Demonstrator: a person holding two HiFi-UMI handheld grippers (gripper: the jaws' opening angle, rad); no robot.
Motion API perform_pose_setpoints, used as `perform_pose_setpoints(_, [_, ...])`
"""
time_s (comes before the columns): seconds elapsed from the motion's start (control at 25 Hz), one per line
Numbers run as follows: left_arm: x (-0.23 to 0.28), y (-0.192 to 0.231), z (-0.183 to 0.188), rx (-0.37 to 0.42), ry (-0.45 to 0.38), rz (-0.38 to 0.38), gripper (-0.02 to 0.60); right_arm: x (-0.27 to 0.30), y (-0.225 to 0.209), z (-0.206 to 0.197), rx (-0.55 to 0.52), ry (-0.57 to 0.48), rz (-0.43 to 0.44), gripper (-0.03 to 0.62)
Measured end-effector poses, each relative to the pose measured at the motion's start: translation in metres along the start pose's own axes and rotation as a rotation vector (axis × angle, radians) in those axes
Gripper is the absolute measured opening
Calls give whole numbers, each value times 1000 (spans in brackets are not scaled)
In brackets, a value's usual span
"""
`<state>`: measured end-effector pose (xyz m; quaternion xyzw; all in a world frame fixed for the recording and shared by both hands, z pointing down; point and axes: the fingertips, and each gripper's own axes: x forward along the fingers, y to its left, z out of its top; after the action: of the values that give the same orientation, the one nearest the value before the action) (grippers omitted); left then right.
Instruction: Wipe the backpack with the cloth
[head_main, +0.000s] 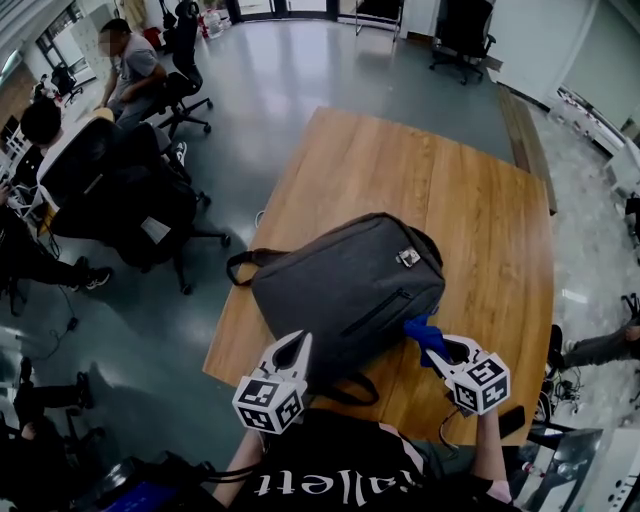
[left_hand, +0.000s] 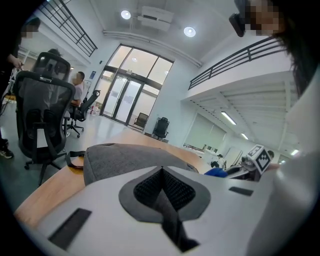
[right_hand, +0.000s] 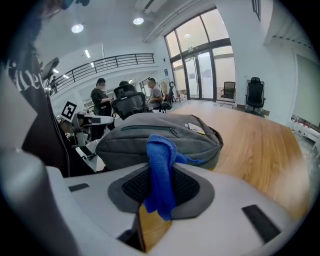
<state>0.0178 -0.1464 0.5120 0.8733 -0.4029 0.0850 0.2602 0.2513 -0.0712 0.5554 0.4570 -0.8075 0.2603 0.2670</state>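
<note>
Office space, wooden table (head_main: 500, 220) over a grey floor. Left gripper (left_hand: 161, 171): jaws closed on each other, nothing between, tips at the near-left edge of the backpack (head_main: 350, 285); contact unclear. Right gripper (right_hand: 160, 172): clamped on the blue cloth (right_hand: 160, 147), whose free end sticks out against the backpack's near-right side. Grey backpack lies flat mid-table, zip pocket up, long axis diagonal near-left to far-right, top handle at the far-right end. Office chairs (head_main: 140, 200) and seated people far left.
</note>
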Motion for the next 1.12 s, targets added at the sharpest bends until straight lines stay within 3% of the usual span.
perform_pose_setpoints(0.28, [-7,7,-3,-1,5,17,-2,-7,-48,92,-147,-125,-63,104])
perform_pose_setpoints(0.4, [-11,6,-1,-2,5,22,-2,8,-80,140,-235,-131,-95,104])
perform_pose_setpoints(0.6, [-14,8,-2,-6,1,31,-2,69,-128,192,-289,-106,-105,104])
perform_pose_setpoints(0.88, [-25,15,-1,-19,-5,62,-2,139,-159,181,-375,46,-129,104])
perform_pose_setpoints(1.12, [-28,23,-3,-29,-9,79,-2,130,-159,133,-344,98,-102,104])
